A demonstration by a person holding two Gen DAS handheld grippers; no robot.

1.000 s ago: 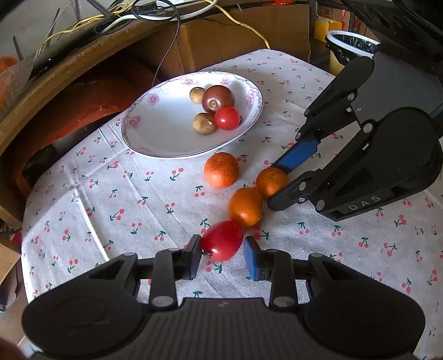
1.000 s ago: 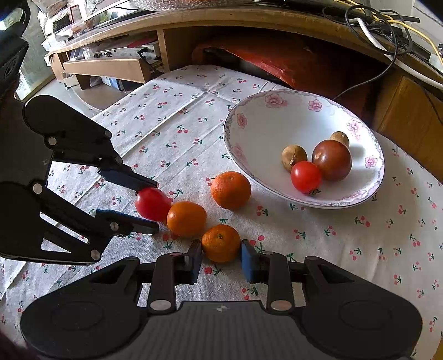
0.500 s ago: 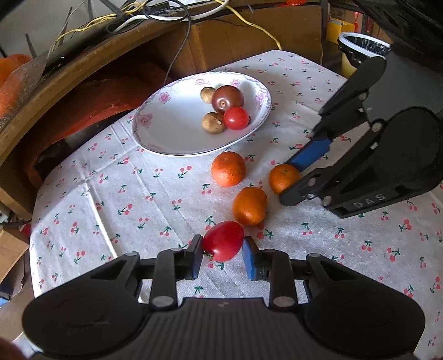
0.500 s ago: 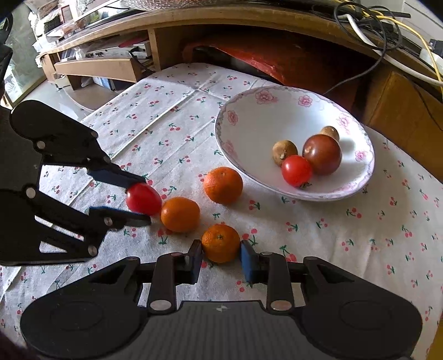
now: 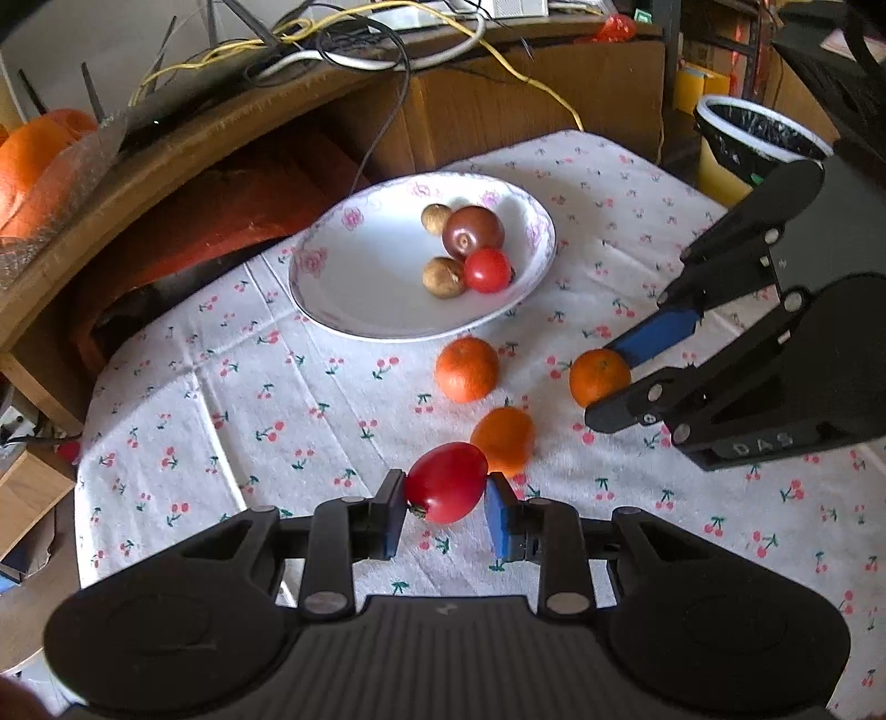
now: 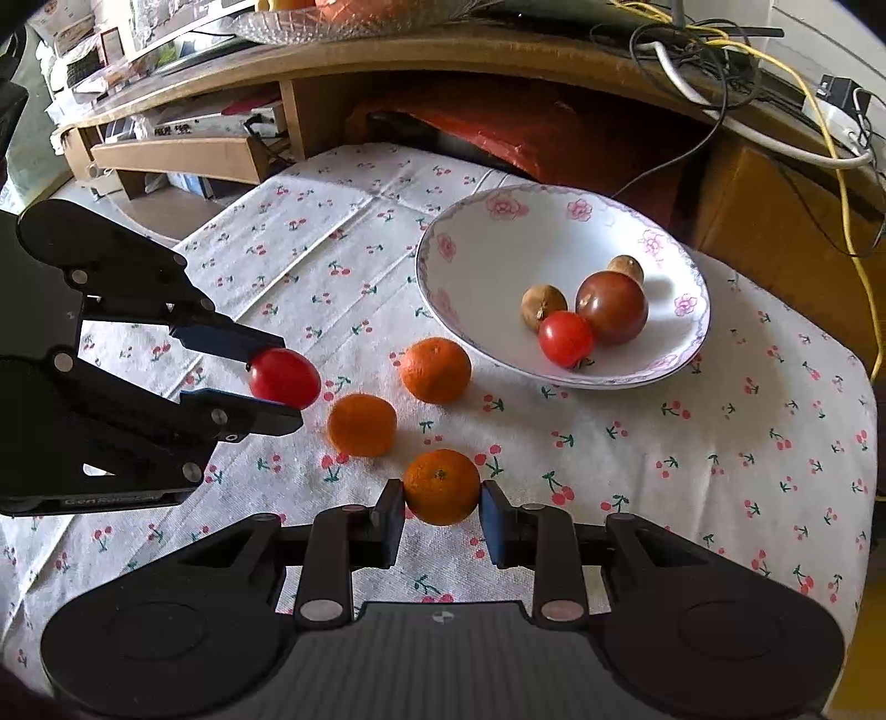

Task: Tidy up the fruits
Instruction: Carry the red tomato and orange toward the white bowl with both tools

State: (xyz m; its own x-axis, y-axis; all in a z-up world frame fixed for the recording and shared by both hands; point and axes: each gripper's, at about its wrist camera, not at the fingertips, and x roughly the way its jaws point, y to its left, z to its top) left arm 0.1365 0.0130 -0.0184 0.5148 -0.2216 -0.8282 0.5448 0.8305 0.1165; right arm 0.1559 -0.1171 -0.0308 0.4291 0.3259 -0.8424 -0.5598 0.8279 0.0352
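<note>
My left gripper (image 5: 446,495) is shut on a red tomato (image 5: 447,488) and holds it just above the cherry-print cloth. In the right wrist view the same tomato (image 6: 285,378) sits between the left gripper's (image 6: 279,382) fingers. My right gripper (image 6: 441,501) is shut on a tangerine (image 6: 441,486), seen in the left wrist view as the tangerine (image 5: 598,376) at the right. Two more tangerines (image 5: 467,369) (image 5: 503,440) lie on the cloth between the grippers. Beyond them, the floral bowl (image 5: 343,327) holds a small red tomato (image 5: 487,270), a dark tomato (image 5: 473,231) and two small brown fruits.
A wooden desk (image 5: 183,138) with loose cables (image 5: 343,50) curves behind the table. A cardboard box (image 5: 531,105) stands at the back. A bin with a black liner (image 5: 758,127) is past the table's far right corner. The cloth's left edge (image 5: 83,443) drops off.
Both grippers have risen and drawn back from the bowl, each carrying its fruit. The two loose tangerines and the bowl stay where they were.
</note>
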